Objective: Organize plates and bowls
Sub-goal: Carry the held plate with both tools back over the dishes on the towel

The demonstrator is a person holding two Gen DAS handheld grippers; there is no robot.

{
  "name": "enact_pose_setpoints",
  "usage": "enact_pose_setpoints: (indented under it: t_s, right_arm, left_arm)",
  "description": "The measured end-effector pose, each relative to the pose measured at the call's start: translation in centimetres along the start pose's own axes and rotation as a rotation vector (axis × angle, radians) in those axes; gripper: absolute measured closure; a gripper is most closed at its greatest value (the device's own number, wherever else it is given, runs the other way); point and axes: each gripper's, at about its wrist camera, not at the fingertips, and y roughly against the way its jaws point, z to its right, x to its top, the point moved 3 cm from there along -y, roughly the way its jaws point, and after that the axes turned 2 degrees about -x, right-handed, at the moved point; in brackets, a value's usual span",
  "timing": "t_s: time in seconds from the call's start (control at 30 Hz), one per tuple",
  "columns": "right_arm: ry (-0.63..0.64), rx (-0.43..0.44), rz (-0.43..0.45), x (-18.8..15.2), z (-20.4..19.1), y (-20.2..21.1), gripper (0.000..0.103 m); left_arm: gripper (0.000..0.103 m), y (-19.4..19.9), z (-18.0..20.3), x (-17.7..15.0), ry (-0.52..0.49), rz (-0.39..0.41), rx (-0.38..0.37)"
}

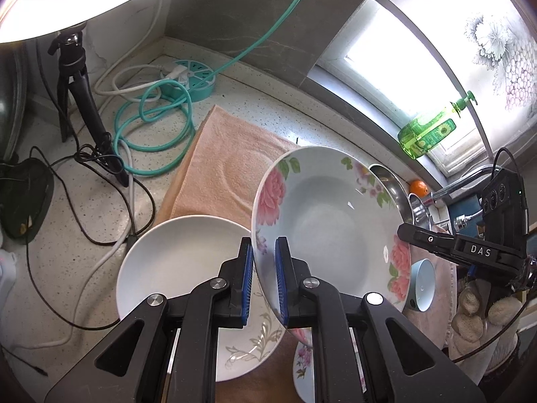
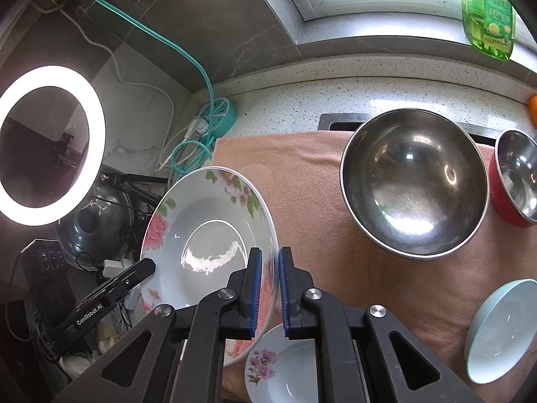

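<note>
My left claw (image 1: 263,262) was clamped on the near rim of the rose plate (image 1: 322,221), and my right claw (image 2: 270,282) pinched the opposite rim of that same plate (image 2: 204,235), so I had it tilted in the air between both, clear of the peach towel (image 1: 221,164). Under it I saw a plain white plate (image 1: 178,258) stacked on a silver-leaf plate (image 1: 251,342), and a small purple-flower dish (image 2: 282,369). Further out on the towel sat a big steel bowl (image 2: 412,188), a red bowl (image 2: 513,181) and a pale blue bowl (image 2: 500,332). A green soap bottle (image 1: 433,131) stood on the windowsill.
</note>
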Motion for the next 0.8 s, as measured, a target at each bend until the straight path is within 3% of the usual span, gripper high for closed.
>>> enact_pose_setpoints:
  t_s: [0.4, 0.8]
  right_arm:
    - [-0.030, 0.004, 0.036, -4.2, 1.5, 3.3, 0.093]
    - [-0.087, -0.008, 0.026, -8.4, 4.6, 3.8, 0.093]
  left_arm:
    - [0.092, -0.3, 2.2, -3.6, -0.029, -0.058, -0.023]
    - [0.092, -1.3, 4.0, -6.3, -0.091, -0.120, -0.019]
